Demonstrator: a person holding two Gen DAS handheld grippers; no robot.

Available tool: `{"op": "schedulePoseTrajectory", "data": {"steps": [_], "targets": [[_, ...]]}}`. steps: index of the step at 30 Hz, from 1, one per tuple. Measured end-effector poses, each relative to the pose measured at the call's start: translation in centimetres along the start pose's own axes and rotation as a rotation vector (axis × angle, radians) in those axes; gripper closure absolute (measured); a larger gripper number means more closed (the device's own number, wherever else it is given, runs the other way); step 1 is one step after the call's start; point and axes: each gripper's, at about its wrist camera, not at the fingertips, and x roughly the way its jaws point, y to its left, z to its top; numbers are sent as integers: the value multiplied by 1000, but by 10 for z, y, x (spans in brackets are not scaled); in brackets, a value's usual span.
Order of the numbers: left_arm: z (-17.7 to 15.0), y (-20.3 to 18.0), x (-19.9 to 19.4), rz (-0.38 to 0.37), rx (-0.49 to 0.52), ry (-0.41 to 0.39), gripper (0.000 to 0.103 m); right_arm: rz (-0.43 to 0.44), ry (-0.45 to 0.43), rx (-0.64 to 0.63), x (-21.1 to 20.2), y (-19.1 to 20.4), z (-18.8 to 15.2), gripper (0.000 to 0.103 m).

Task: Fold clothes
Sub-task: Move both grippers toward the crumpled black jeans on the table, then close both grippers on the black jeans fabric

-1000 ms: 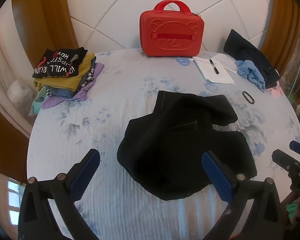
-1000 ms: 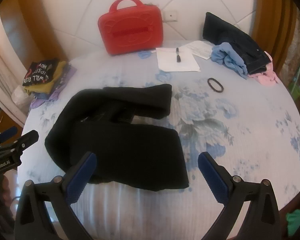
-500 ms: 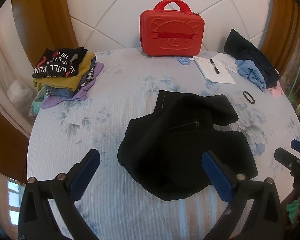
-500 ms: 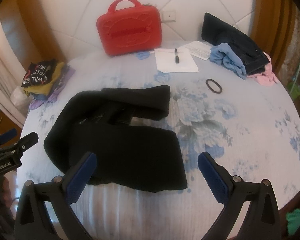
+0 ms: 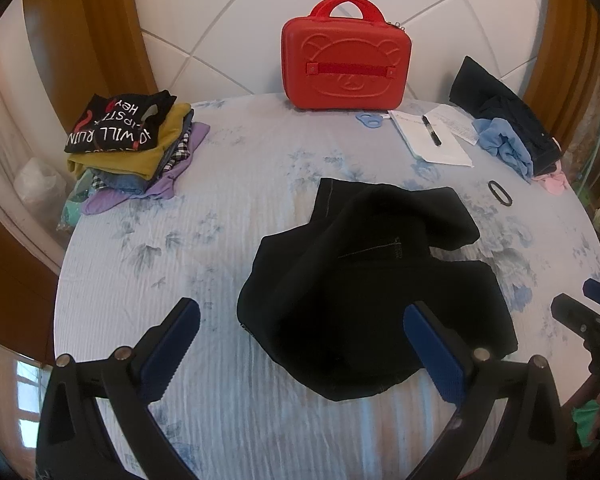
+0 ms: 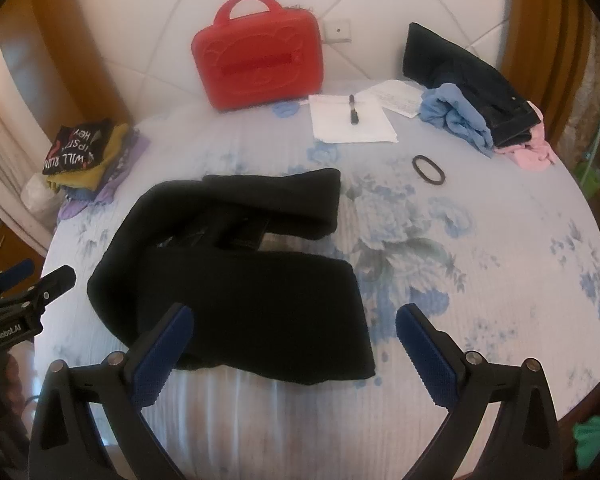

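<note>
A black garment [image 5: 364, 276] [image 6: 236, 264] lies partly folded in the middle of the round table, its two legs bent back toward the right. My left gripper [image 5: 300, 344] hovers open over the garment's near left edge, holding nothing. My right gripper [image 6: 294, 342] is open above the garment's near right corner, also holding nothing. Each gripper shows at the edge of the other's view: the right gripper [image 5: 588, 316], the left gripper [image 6: 24, 280]. A stack of folded clothes [image 5: 128, 148] [image 6: 88, 156] sits at the far left of the table.
The table wears a pale blue floral cloth [image 5: 228, 200] [image 6: 480, 248]. A red case [image 5: 346, 64] [image 6: 256, 68] stands at the back by the tiled wall. Papers with a pen [image 5: 432, 136] [image 6: 352, 116], a black hair tie [image 5: 500, 193] [image 6: 429, 169] and a heap of unfolded clothes [image 5: 508, 128] [image 6: 472, 104] lie at the back right.
Both views have shifted only slightly; the right gripper has drifted a little. The black garment lies as before and both grippers stay open.
</note>
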Motion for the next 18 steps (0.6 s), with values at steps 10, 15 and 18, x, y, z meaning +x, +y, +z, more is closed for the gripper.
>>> {"op": "schedulePoseTrajectory", "data": {"steps": [10,15,18], "targets": [[-2,7,9,4,-20,23,0,4,16,6,8,-3,5,0],[-7,15,34,-11,-38,59,0,-5,40,7,28,-12,17,0],[-14,25,58,-22,-72,103,0,5,67,-3,48,-16,25,0]]}}
